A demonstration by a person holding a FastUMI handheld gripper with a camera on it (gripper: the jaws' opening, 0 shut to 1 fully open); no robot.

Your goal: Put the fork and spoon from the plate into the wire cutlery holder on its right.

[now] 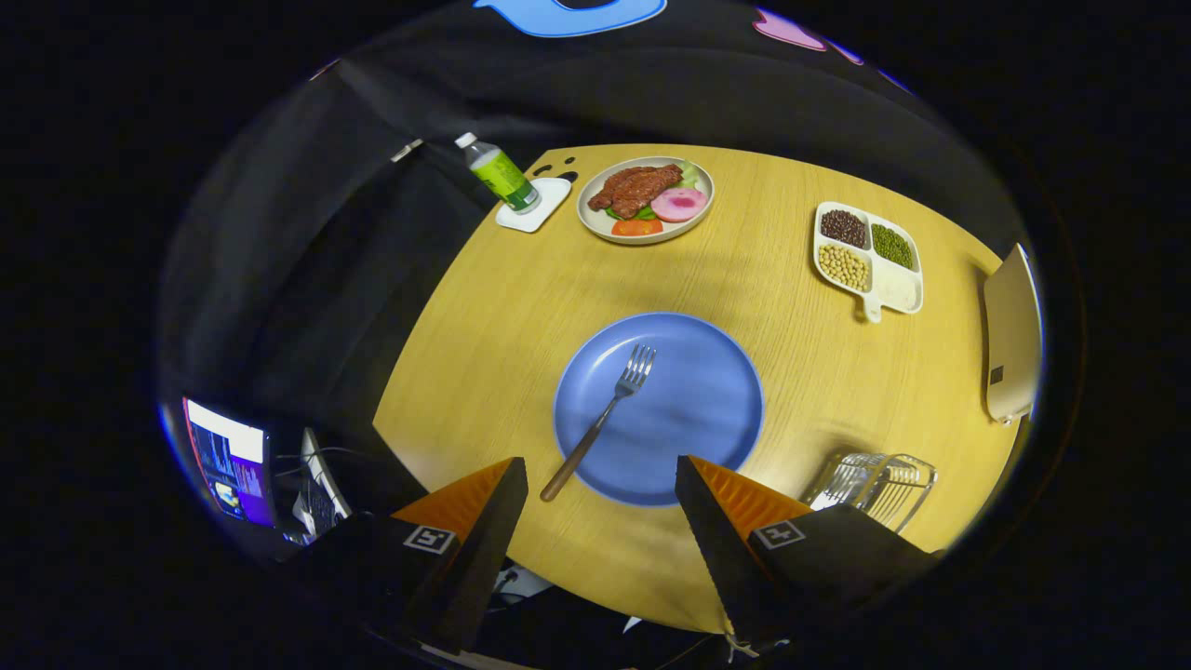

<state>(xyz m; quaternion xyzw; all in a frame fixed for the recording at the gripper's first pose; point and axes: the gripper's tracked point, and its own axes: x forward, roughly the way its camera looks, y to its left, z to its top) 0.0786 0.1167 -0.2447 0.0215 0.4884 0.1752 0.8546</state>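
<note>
The gripper (600,484) hangs open above the near edge of the worktop (521,298), holding nothing. The fork (603,419) lies on the plate (698,400), its handle over the rim between the fingers. The holder (879,484) stands just right of the plate.

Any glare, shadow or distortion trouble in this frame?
Gripper view: strong fisheye bending at the table edge; soft sheen on the blue plate, fork still sharp; the open tongs hover over the plate's near rim; wire cutlery holder looks washed out and faint.
</note>
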